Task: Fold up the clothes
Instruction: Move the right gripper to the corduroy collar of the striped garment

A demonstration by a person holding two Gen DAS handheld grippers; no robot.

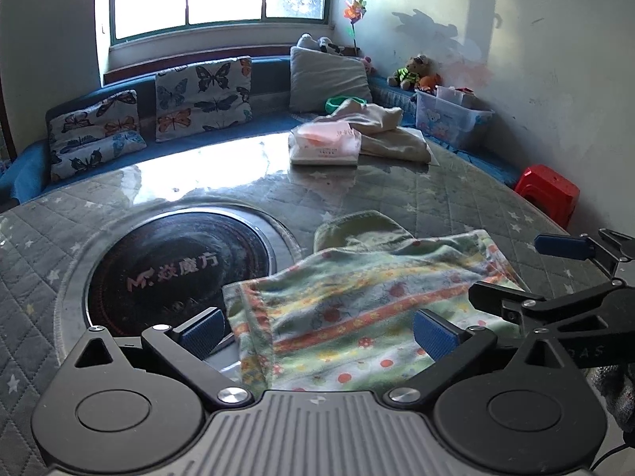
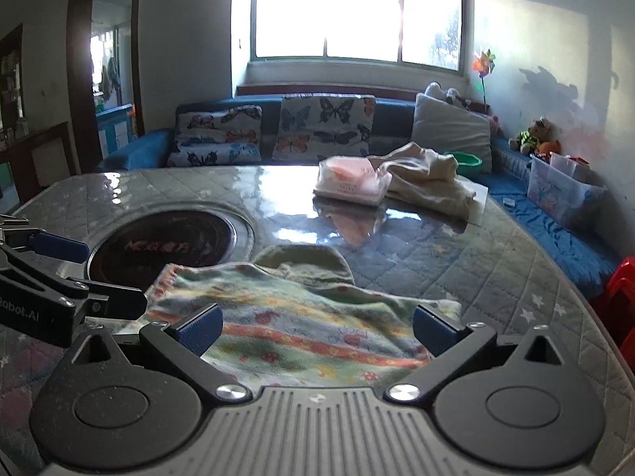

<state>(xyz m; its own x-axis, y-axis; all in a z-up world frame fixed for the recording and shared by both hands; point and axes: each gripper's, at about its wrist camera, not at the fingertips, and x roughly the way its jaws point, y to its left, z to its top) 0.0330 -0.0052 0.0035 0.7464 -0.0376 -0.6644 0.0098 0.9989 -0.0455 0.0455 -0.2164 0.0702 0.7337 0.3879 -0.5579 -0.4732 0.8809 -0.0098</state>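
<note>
Partly hidden: patterned garment (image 1: pixel 357 309), near edge behind left gripper (image 1: pixel 317 335), fingers spread.
Right gripper (image 2: pixel 317 329): spread, holding nothing.

The bench (image 1: pixel 456 198) wears quilted grey cloth under a glossy clear sheet that mirrors the window. The garment (image 1: pixel 349 317) is soft, nubbly printed cloth. Each hand-held gripper (image 1: pixel 317 335) (image 2: pixel 316 331) is matt black plastic with ribbed blue pads (image 2: pixel 198 331) and shiny metal screws (image 2: pixel 403 392).
</note>
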